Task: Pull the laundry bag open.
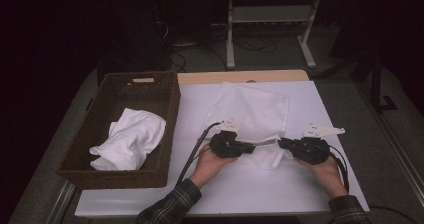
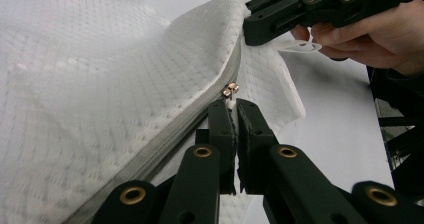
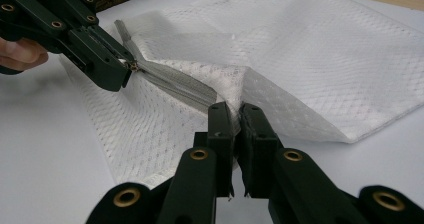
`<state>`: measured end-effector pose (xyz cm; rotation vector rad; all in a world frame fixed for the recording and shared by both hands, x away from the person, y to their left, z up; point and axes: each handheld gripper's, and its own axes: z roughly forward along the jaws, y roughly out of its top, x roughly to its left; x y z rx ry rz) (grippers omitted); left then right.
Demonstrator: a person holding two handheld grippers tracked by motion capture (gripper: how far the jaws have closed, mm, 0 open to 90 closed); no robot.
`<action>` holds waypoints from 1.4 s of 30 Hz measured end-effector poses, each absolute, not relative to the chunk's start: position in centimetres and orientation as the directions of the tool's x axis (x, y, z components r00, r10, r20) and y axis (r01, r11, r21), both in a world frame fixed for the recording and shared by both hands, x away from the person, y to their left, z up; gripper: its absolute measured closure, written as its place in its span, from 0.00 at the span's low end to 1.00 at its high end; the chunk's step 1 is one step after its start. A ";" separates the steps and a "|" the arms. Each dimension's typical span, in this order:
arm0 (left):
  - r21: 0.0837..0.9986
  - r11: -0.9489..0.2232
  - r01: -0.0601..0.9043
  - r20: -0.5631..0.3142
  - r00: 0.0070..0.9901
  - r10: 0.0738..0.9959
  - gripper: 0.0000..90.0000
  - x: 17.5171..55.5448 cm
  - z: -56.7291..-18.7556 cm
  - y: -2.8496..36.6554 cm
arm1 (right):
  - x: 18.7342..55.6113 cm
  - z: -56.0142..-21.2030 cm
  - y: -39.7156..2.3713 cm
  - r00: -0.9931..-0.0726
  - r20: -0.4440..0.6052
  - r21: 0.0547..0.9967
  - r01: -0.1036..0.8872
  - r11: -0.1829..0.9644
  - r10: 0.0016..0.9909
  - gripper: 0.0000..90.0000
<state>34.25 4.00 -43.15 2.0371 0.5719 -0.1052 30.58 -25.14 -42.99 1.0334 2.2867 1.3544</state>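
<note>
High view. A table with a white top (image 1: 150, 194) and a pale wooden far edge stands on grey carpet; the room beyond is dark, with a light metal frame (image 1: 270, 29) and loose cables on the floor. At the left of the table sits a dark brown woven basket (image 1: 85, 134), rectangular, with a crumpled white cloth (image 1: 130, 139) in it. Right of the basket, at the table's middle, lies a white mesh bag (image 1: 250, 109), flat and roughly square, its near edge lifted. The left gripper (image 1: 248, 147) and the right gripper (image 1: 281, 143) meet at that near edge, each in a hand with a plaid sleeve.

Left gripper view. The bag (image 2: 90, 84) shows a fine diamond-pattern weave with a grey zipper band (image 2: 165, 144) along its edge. The black jaws are pressed together on the small metal zipper pull (image 2: 230, 90). The right gripper's jaw end bites the bag's edge farther off.

Right gripper view. The jaws are closed on a fold of the bag (image 3: 320, 64) beside the zipper band (image 3: 175, 81). The left gripper grips the pull at the far left.
</note>
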 end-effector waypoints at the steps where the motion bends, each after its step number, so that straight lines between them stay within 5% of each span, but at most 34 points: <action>1: 0.801 -0.410 0.437 -0.303 0.885 0.352 0.96 34.2 -43.1 4.0 | 30.6 -43.0 -25.1 -0.701 0.108 0.849 0.433 0.301 0.705 0.93; 42: 0.784 -0.390 0.482 -0.318 0.853 0.415 0.96 33.3 -43.5 7.5 | 30.8 -43.1 -25.4 -0.692 0.092 0.845 0.435 0.311 0.716 0.94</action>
